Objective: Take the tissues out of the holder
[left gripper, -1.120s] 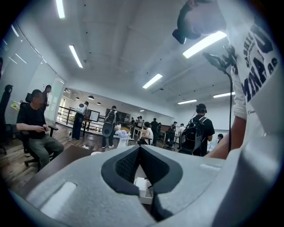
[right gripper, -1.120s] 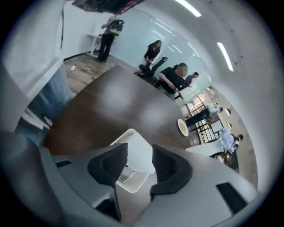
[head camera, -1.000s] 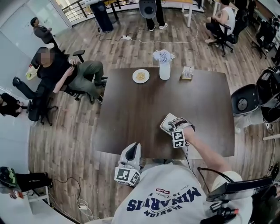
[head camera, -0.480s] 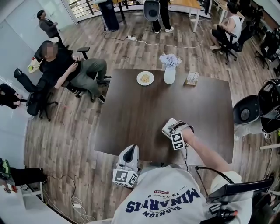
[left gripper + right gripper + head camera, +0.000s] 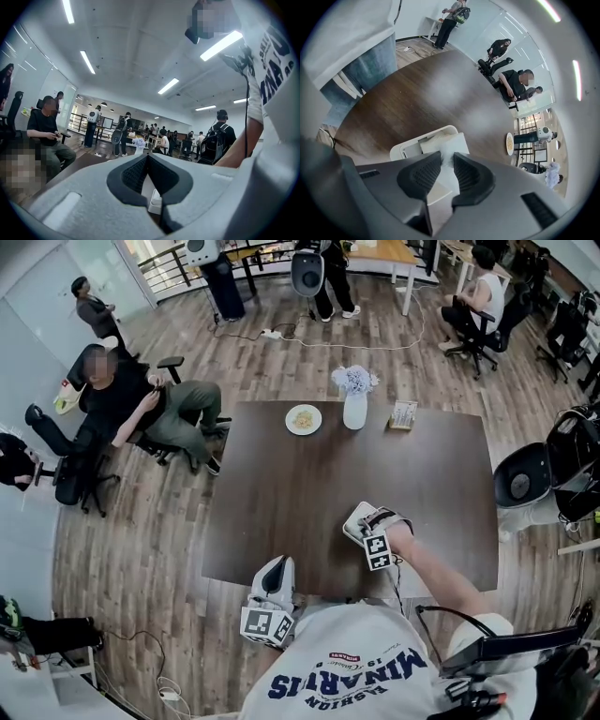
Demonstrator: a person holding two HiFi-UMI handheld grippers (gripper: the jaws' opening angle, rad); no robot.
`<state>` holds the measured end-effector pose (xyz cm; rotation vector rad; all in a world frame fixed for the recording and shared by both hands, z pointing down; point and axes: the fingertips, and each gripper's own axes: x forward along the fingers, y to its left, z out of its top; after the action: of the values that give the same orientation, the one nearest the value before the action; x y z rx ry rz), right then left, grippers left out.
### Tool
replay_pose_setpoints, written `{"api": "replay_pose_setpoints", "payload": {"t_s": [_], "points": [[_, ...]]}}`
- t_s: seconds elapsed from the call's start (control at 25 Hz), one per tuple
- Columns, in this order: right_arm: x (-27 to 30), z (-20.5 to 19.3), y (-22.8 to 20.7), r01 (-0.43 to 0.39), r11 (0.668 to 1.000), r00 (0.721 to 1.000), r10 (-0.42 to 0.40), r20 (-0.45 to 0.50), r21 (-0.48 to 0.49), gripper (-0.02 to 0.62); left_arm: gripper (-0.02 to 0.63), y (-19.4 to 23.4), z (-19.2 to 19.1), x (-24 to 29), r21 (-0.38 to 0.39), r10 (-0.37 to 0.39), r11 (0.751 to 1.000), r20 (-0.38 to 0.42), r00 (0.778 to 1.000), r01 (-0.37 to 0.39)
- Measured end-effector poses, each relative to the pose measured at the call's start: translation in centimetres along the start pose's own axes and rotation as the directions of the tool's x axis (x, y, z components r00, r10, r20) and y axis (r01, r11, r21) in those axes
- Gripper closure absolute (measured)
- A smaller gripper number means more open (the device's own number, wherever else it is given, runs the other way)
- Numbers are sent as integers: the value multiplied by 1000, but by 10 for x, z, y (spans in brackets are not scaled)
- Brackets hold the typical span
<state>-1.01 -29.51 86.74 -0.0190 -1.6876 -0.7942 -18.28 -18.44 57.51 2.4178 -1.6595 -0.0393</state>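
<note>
The white tissue holder (image 5: 357,517) lies near the front right of the dark table (image 5: 281,484). My right gripper (image 5: 368,523) hangs right over it. In the right gripper view the holder (image 5: 408,147) holds a white tissue (image 5: 451,143), and a tuft of it rises between my right gripper's (image 5: 446,161) jaws. They are closing on it, with a narrow gap still showing between them. My left gripper (image 5: 281,565) hovers at the table's front edge; in its own view the left gripper (image 5: 147,156) is shut on nothing.
At the table's far side stand a plate of food (image 5: 303,419), a white vase with flowers (image 5: 354,401) and a small box (image 5: 403,415). A person sits in a chair (image 5: 131,399) left of the table. A dark office chair (image 5: 521,476) stands at the right.
My right gripper stays over the tissue holder and has barely moved. The left gripper keeps its place at the front edge. The head view has shifted a little.
</note>
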Motion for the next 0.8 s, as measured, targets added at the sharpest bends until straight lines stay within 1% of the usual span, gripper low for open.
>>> {"api": "replay_pose_setpoints", "payload": {"t_s": [0.16,0.28,0.4,0.48,0.56,0.64,0.68,0.72,0.8], "points": [[-13,-9,-16,61,997,998,-61,-3,53,507,601,1,-2,6,2,-11,1000,-10,1000,11],[-29,-15,-30,128,985,992,-130,10,116,508,601,0,-7,13,1,-23,1000,-9,1000,23],[-53,-21,-45,195,959,979,-201,11,206,508,601,-5,-6,17,4,-44,999,-9,999,44],[-77,-22,-57,241,926,966,-257,20,290,508,601,-7,-3,20,11,-62,998,-12,998,62],[-103,-21,-67,283,879,948,-317,28,383,508,601,-11,0,21,17,-79,997,-15,997,80],[-133,-20,-73,315,818,926,-377,34,482,506,601,-16,1,24,23,-98,995,-18,995,98],[-149,-20,-77,325,777,912,-408,38,539,506,601,-18,3,26,28,-110,993,-19,994,111],[-165,-19,-84,332,728,895,-443,43,599,506,601,-20,5,30,36,-125,992,-19,992,125],[-197,-17,-97,335,619,852,-521,51,710,506,601,-22,10,39,59,-157,986,-22,987,158]]}}
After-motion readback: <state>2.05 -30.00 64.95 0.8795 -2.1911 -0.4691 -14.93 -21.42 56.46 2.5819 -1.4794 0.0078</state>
